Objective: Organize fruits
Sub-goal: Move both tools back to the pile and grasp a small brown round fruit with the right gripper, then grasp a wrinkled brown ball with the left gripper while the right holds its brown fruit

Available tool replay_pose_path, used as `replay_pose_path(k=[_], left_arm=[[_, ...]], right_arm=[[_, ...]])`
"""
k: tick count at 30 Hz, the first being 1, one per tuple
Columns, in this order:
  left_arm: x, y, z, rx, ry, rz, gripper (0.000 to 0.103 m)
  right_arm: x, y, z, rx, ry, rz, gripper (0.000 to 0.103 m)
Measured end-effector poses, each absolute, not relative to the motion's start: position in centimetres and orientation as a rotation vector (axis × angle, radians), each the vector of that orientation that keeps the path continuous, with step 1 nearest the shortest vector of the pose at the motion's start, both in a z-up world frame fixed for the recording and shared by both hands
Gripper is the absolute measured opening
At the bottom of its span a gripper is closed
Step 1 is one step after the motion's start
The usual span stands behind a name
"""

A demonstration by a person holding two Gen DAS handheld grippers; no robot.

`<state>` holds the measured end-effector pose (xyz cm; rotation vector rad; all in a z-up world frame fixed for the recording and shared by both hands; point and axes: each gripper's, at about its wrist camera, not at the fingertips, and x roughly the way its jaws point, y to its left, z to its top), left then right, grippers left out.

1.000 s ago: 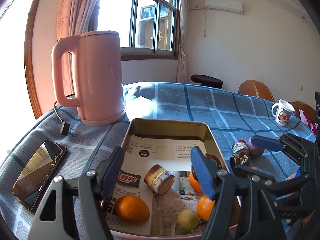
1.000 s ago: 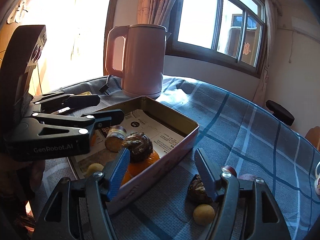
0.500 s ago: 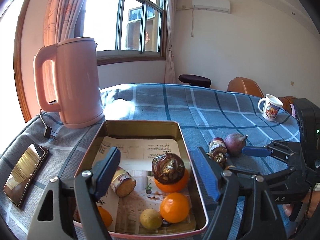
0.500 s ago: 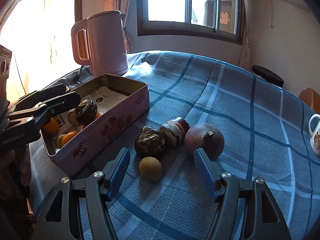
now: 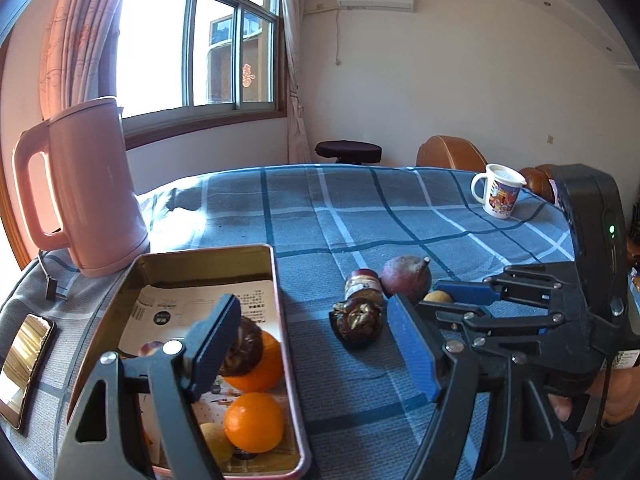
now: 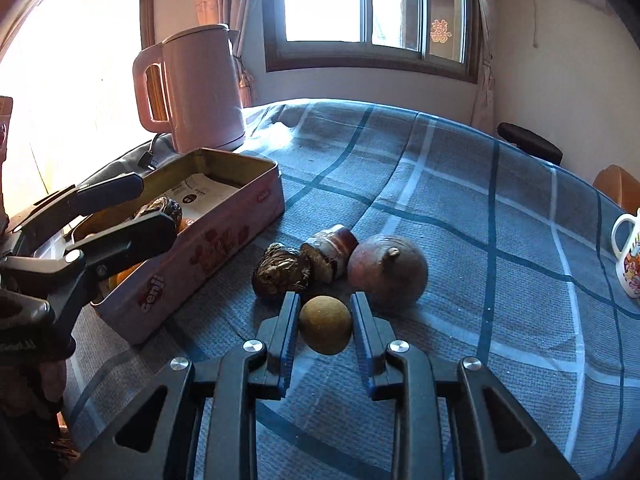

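Fingers of the right gripper [image 6: 325, 322] have narrowed since half a second ago and now flank the small yellow-brown fruit [image 6: 325, 324] on the blue plaid worktop [image 6: 472, 216], pads at or just off its sides; whether they press it I cannot tell. The left gripper [image 5: 316, 344] stays wide open and empty, shifted right, over the tin tray's [image 5: 276, 280] edge, where oranges [image 5: 254, 422] lie.

The pink tin [image 6: 208, 252] bears red lettering on its side that looks like "Genji", though the reading is uncertain. A red double-happiness character 囍 [image 6: 440, 31] is stuck on the window pane. Print on the paper sheet [image 5: 208, 304] lining the tin is too small to read.
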<state>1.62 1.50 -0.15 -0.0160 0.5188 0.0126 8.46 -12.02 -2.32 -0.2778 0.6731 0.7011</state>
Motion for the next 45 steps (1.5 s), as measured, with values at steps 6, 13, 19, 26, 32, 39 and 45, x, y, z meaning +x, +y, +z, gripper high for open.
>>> replay_pose_path(k=[6,13,19,26,32,39,45], left_arm=[[4.0,-2.1,-1.1,0.060,0.596,-0.044,0.061],[7.1,-3.1,-2.5,0.088,0.713,-0.038,0.045],[8.2,-3.3,-3.2,0.115,0.762,-0.026,0.045],[9.5,-2.4,-3.6,0.109,0.794,0.000,0.045],[10.1,-3.0,-4.0,0.160,0.812,0.015,0.043],[8.9,-2.4,-3.0,0.123,0.741,0.012,0.042],[7.4,-2.5,-1.8,0.078,0.654,-0.043,0.042]], right_arm=[[9.2,-15.4,-1.5,-0.245,0.626,0.607,0.028],[9.4,-16.5,-1.0,-0.214,0.606,0.606,0.028],[9.7,-16.7,-1.1,-0.192,0.621,0.621,0.028],[10.0,-16.5,-1.4,-0.193,0.649,0.627,0.028],[10.2,-16.4,-1.5,-0.190,0.657,0.628,0.028],[10.0,-16.8,-1.3,-0.170,0.637,0.638,0.028],[9.6,-17.2,-1.0,-0.164,0.614,0.650,0.028]])
